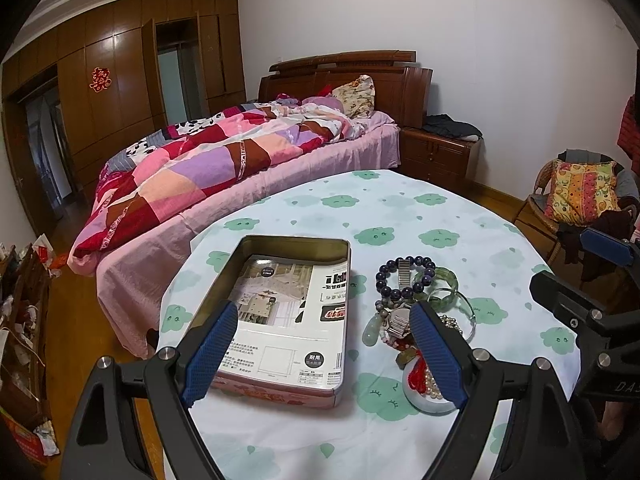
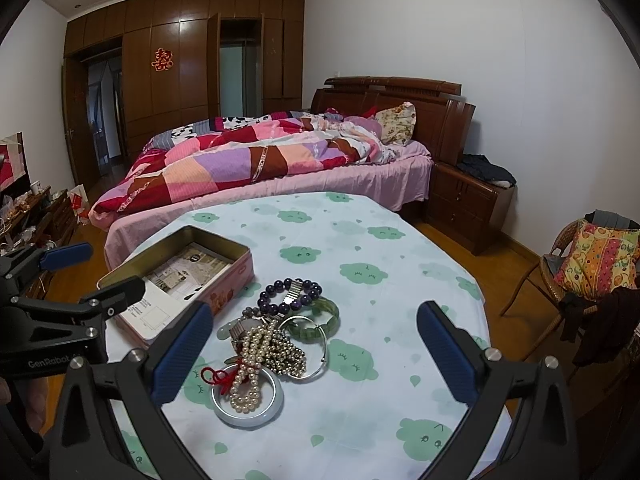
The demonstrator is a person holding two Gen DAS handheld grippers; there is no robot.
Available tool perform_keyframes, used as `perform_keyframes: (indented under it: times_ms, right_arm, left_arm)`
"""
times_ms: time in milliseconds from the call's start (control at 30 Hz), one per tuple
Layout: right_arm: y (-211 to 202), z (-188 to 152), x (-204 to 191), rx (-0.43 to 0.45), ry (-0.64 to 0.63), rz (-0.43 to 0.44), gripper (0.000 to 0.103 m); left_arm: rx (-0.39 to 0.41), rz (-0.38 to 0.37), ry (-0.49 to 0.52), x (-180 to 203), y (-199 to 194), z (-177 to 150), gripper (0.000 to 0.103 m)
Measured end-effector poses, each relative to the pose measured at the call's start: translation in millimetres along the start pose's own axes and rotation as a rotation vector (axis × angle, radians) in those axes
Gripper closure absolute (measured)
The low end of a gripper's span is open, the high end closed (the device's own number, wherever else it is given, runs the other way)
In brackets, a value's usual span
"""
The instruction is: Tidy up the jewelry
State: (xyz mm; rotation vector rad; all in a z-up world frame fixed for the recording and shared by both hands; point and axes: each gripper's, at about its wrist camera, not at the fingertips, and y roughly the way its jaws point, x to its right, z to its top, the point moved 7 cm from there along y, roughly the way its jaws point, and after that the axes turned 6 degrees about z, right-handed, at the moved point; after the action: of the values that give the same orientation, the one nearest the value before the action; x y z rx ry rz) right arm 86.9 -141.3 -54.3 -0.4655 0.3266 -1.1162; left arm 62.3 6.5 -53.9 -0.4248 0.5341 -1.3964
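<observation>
An open pink tin (image 1: pixel 297 239) with a printed packet lying inside rests on the cloud-print tablecloth. To its right is a heap of jewelry (image 2: pixel 276 336): a purple bead bracelet (image 2: pixel 280 284), a green bangle (image 2: pixel 330 312), a pearl necklace (image 2: pixel 250 364) and a pale bangle (image 2: pixel 248 419). My left gripper (image 1: pixel 324 352) hovers open over the tin's near end. Its right finger (image 1: pixel 436 352) covers part of the heap. My right gripper (image 2: pixel 316 344) stands open, with the heap just inside its left finger. Both hold nothing.
The round table (image 2: pixel 360 240) ends close on every side. A bed (image 2: pixel 260 168) with a patchwork quilt lies just beyond it. A nightstand (image 2: pixel 468 200) and a wicker chair (image 2: pixel 592 264) stand to the right, and cluttered low furniture (image 1: pixel 20 320) to the left.
</observation>
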Motion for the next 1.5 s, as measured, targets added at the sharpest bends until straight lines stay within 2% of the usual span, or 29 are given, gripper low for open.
perform_keyframes:
  times_ms: [1500]
  right_arm:
    - [3.5,-4.6,0.1,-0.008,-0.002,-0.003,0.000]
  left_arm:
    - [-0.010,0.004,-0.001,-5.5,1.7,-8.7,0.015]
